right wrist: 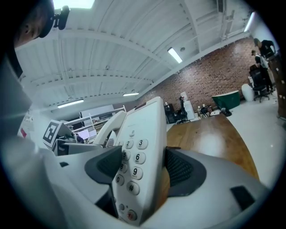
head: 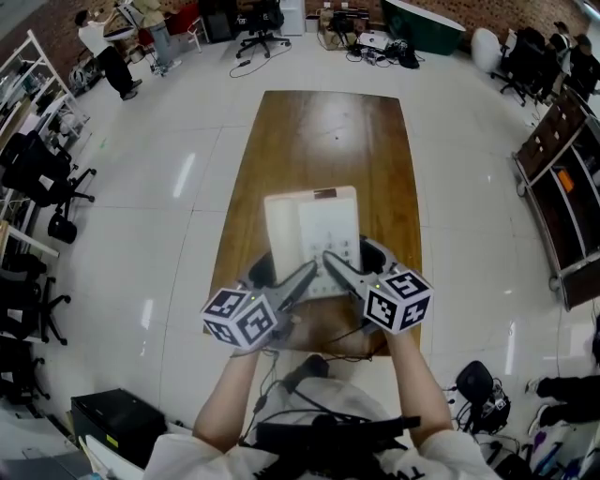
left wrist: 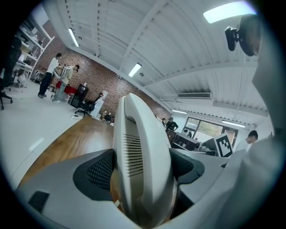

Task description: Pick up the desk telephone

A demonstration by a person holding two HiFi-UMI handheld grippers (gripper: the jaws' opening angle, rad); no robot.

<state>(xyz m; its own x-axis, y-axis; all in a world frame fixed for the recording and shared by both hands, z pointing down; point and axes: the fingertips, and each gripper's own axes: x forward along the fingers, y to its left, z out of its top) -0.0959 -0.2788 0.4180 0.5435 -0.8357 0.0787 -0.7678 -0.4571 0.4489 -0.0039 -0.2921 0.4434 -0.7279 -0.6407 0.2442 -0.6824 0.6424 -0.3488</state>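
While seemingly aloft, desk telephone (head: 314, 234); clamped

Room inventory.
- Floor (head: 169, 187): white glossy tile, round worktop on all sides.
- Worktop (head: 319, 141): long, brown wood, beneath and beyond left tool (head: 281, 272) and right tool (head: 356, 262).
- Brick wall (left wrist: 96, 82): far end, beyond both tools.
- Ceiling (left wrist: 170, 40): white ribbed panels, strip lights (left wrist: 135, 69).
- Black office chairs (head: 261, 23): far end.
- White rack (head: 37, 103): far left of left tool.
- Dark shelf unit (head: 562, 187): right of right tool.
- Windows (left wrist: 210, 129): side wall.
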